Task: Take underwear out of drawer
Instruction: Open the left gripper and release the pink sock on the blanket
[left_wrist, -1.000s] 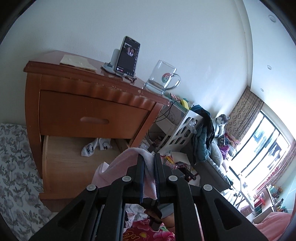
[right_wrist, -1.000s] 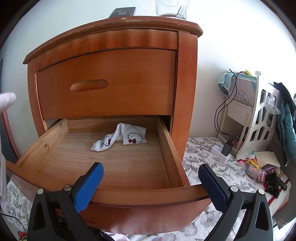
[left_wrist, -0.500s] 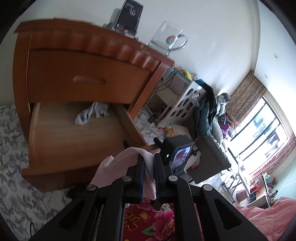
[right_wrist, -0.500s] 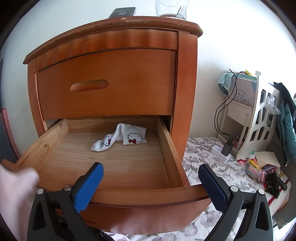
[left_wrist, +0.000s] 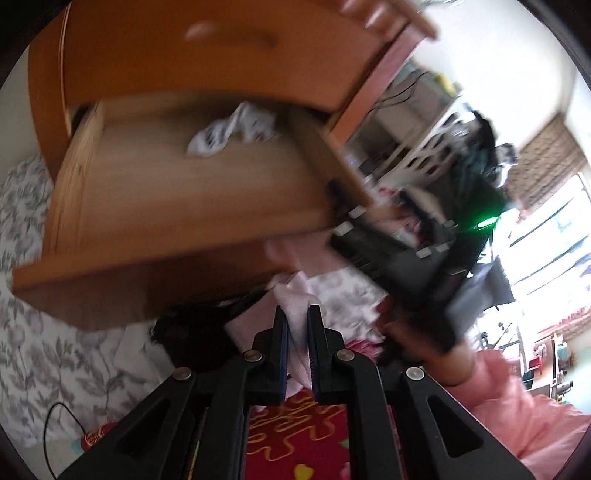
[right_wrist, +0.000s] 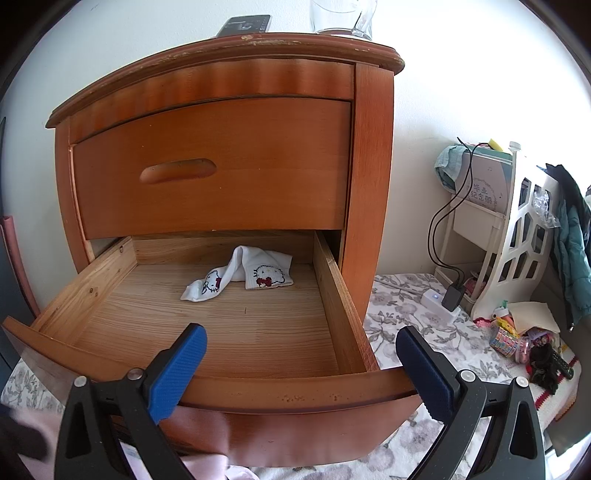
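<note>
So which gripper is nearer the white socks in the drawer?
Right. The right gripper hangs open over the drawer's front edge, facing the white socks; the left gripper, gripping pink cloth, is below the drawer front.

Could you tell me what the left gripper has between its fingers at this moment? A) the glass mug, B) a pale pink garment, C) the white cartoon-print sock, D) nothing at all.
B: the left gripper is shut on a pale pink garment, outside the drawer; the sock lies inside.

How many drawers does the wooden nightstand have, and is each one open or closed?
2. The upper drawer is closed; the lower drawer is pulled out, with white socks inside near the back. No more drawers show.
</note>
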